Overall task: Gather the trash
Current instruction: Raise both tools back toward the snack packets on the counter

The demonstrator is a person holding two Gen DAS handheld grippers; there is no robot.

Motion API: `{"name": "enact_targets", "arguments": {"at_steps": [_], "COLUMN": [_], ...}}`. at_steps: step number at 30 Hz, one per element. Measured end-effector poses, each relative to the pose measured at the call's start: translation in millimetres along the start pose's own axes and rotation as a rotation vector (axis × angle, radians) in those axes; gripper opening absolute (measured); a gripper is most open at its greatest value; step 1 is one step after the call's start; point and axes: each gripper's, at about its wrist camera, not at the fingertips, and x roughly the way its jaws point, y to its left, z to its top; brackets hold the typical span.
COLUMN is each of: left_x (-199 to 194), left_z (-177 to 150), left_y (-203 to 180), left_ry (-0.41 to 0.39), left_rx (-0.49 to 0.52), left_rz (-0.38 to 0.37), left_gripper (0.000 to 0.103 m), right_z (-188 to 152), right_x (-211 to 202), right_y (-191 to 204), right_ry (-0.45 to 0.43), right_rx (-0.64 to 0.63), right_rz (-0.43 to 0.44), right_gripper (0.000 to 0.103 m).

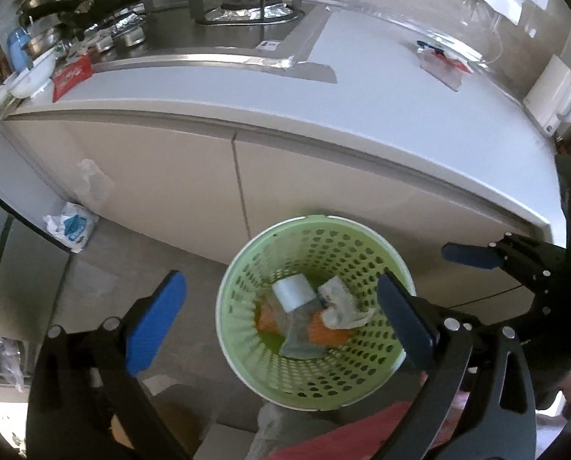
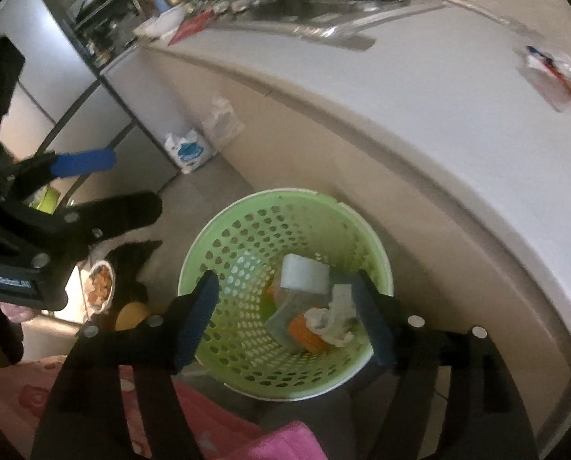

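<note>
Pale green perforated round bin [image 1: 362, 379], crumpled trash inside

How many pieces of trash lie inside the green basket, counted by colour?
In the green basket:
White or pale: 2, a white block and a crumpled tissue
Orange: 2, orange scraps partly hidden under the others
Clear or grey: 1, a see-through wrapper
Total: 5 visible; more may lie hidden beneath.
</note>
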Motion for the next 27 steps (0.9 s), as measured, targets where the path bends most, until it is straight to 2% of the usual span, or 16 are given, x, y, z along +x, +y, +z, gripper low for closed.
{"name": "enact_targets", "arguments": {"at_steps": [6, 12, 16, 23, 27], "left_x": [-7, -8, 0, 28, 58], "left_z": [23, 67, 102, 184, 236], "left_y": [-21, -53, -82, -147, -184], "left_ry": [-0.031, -0.073, -0.102, -0.130, -0.109], "left_rx": [0.035, 0.107, 0.164, 0.215, 0.190], "left_rz": [-0.064, -0.091, -0.091, -0.135, -0.154], "left_gripper": [0.095, 0.095, 0.095, 0.095, 0.095], "right_z": [0, 0, 2, 9, 18], "right_x": [-52, -97, -117, -130, -131], "right_y": [-34, -81, -117, -185, -221], "right_ry": [-0.119, -0.218, -0.254, -0.275, -0.276], "right_rx": [0.110, 0.220, 0.270, 0.359, 0.371], "right_rz": [-0.071, -0.183, -0.248, -0.335, -0.383], "right_gripper": [0.089, 0.100, 0.100, 0.100, 0.101]}}
